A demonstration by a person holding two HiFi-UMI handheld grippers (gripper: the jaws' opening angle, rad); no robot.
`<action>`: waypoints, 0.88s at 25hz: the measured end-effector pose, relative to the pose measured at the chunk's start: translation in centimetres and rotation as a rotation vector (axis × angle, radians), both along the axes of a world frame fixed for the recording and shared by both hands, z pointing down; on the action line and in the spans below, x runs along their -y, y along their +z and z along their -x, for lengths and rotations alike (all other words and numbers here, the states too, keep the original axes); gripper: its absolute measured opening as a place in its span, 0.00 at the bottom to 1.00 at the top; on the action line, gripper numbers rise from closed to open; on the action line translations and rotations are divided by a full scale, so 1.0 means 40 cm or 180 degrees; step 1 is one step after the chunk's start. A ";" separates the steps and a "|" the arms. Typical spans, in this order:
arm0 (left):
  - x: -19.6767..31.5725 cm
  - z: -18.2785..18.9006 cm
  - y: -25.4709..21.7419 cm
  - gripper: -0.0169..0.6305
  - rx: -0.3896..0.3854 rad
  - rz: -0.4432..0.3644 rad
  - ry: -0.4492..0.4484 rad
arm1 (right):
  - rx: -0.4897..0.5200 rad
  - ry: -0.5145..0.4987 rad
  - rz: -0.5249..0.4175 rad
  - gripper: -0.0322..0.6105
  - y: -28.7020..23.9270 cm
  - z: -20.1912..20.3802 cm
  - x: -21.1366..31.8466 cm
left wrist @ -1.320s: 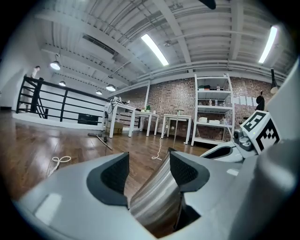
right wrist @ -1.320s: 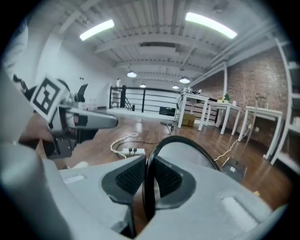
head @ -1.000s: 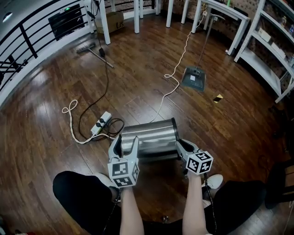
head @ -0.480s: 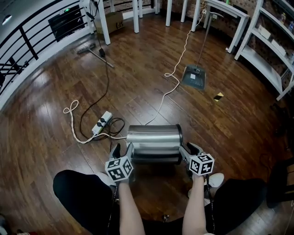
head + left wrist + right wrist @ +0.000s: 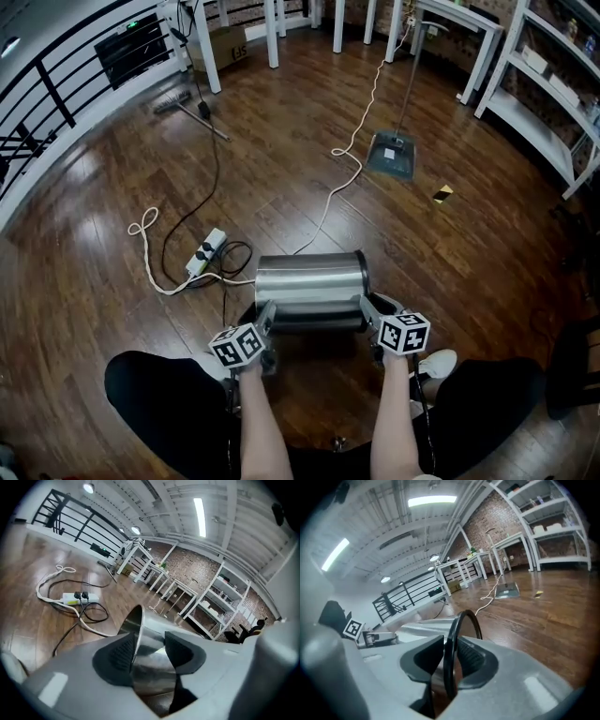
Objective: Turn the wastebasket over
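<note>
Head view, wastebasket (image 5: 309, 281): steel, lying on its side on the wooden floor (image 5: 281, 169), black-ringed end to the right.
Head view, left gripper (image 5: 265, 323): at the wastebasket's left end.
Head view, right gripper (image 5: 368, 307): at the black-ringed end.
Head view, surroundings: power strip (image 5: 205, 251) just left of the wastebasket; dustpan (image 5: 391, 155) well beyond it.
Left gripper view, fingers (image 5: 123, 651): about half open and just been closing. The steel end edge (image 5: 136, 634) stands between them, against one pad, with a gap to the other.
Right gripper view, fingers (image 5: 471, 660): just been closing, now nearly together, clamped on the black rim (image 5: 464, 616) from both sides.
Right gripper view, wastebasket: steel body stretches away to the left, above the floor.
</note>
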State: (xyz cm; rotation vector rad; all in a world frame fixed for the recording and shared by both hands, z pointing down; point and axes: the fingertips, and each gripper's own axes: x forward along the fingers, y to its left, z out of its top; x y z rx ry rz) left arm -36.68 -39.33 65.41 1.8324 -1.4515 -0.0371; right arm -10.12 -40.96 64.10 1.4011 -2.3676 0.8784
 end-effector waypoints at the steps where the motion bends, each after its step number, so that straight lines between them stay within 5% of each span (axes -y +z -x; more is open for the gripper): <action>1: -0.001 -0.003 -0.006 0.36 0.0050 0.0018 0.0016 | 0.0045 0.0038 -0.0032 0.17 -0.001 -0.001 0.003; 4: 0.007 -0.029 -0.048 0.32 0.0255 -0.0030 0.0193 | 0.0052 0.0192 -0.0061 0.17 -0.004 -0.024 0.015; 8: 0.059 -0.143 -0.167 0.25 0.0652 -0.0313 0.0790 | 0.0235 0.0618 0.0038 0.17 0.004 -0.132 0.018; 12: 0.093 -0.282 -0.285 0.23 0.1540 -0.0695 0.1231 | 0.0553 0.1080 0.0350 0.18 0.059 -0.213 -0.014; 17: 0.090 -0.402 -0.351 0.18 0.2674 -0.1270 0.1773 | 0.0949 0.1330 0.1018 0.18 0.237 -0.118 -0.083; 20: 0.044 -0.462 -0.319 0.17 0.3008 -0.1419 0.2216 | 0.1247 0.1379 0.1166 0.18 0.332 -0.066 -0.106; 22: -0.002 -0.519 -0.289 0.16 0.3154 -0.1487 0.2532 | 0.1165 0.1255 0.1290 0.14 0.379 -0.056 -0.126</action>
